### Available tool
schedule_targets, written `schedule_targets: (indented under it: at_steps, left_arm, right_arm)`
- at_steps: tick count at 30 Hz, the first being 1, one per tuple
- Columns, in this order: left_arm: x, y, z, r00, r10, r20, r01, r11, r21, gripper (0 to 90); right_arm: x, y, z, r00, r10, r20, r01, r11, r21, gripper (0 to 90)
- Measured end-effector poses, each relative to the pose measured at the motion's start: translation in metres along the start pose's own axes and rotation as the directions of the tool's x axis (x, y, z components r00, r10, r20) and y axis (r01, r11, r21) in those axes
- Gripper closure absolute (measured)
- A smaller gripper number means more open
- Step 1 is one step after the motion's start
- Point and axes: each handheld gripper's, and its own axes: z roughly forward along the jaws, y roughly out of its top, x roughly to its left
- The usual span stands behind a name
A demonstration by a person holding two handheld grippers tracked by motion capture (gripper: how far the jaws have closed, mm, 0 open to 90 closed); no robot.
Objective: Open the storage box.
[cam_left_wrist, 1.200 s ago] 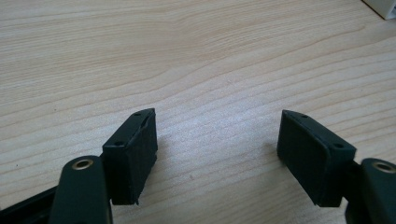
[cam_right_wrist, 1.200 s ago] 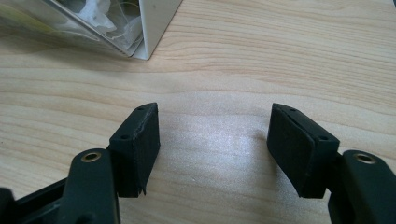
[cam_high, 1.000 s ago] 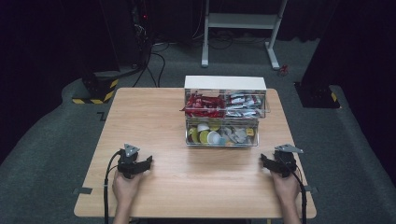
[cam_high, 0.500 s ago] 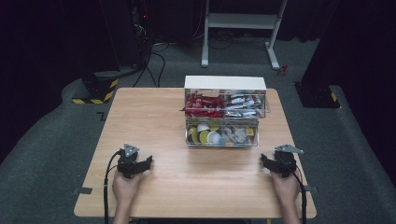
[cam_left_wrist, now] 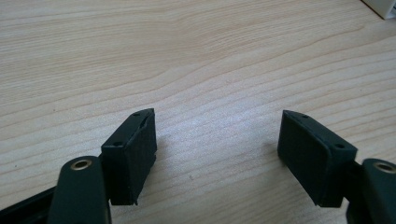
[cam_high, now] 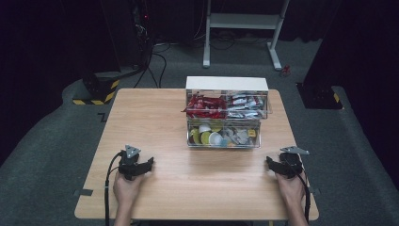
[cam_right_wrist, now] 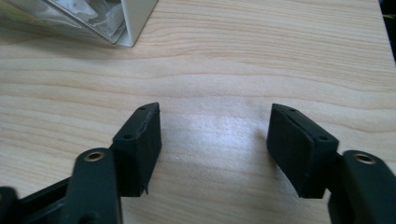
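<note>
A clear two-tier box [cam_high: 227, 113] with a white top stands at the table's far middle. Its upper tier holds red and silver sachets [cam_high: 207, 104], its lower tier round pods [cam_high: 211, 137]. My left gripper [cam_high: 147, 163] rests on the wood near the front left, and its own view shows it [cam_left_wrist: 217, 116] open over bare wood. My right gripper [cam_high: 272, 163] rests near the front right, open [cam_right_wrist: 215, 109]. Its jaws have just been closing a little, with nothing between them. The box's corner [cam_right_wrist: 130, 23] shows ahead of it.
The wooden table [cam_high: 155, 117] has bare wood all around the box. A hand holds each gripper at the front edge, and cables trail off it. Beyond the table are grey carpet, a white stand [cam_high: 242, 21] and black equipment with yellow-black tape [cam_high: 96, 92].
</note>
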Motion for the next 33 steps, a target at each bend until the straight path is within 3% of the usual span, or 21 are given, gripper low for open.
schedule_targets:
  at_steps: [5, 18, 33]
  left_arm:
    - [0.000, 0.000, 0.000, 1.0000, 0.000, 0.000, 0.000, 1.0000, 0.000, 28.5]
    - [0.000, 0.000, 0.000, 1.0000, 0.000, 0.000, 0.000, 1.0000, 0.001, 28.4]
    - [0.000, 0.000, 0.000, 1.0000, 0.000, 0.000, 0.000, 1.0000, 0.001, 28.3]
  right_arm:
    - [-0.001, -0.003, -0.004, 0.9996, 0.024, -0.017, -0.024, 1.000, -0.010, 38.7]
    - [0.009, -0.006, -0.011, 0.9973, 0.012, -0.072, -0.016, 0.998, -0.056, 42.0]
    - [0.013, -0.006, -0.020, 0.9957, 0.011, -0.092, -0.021, 0.995, -0.102, 44.4]
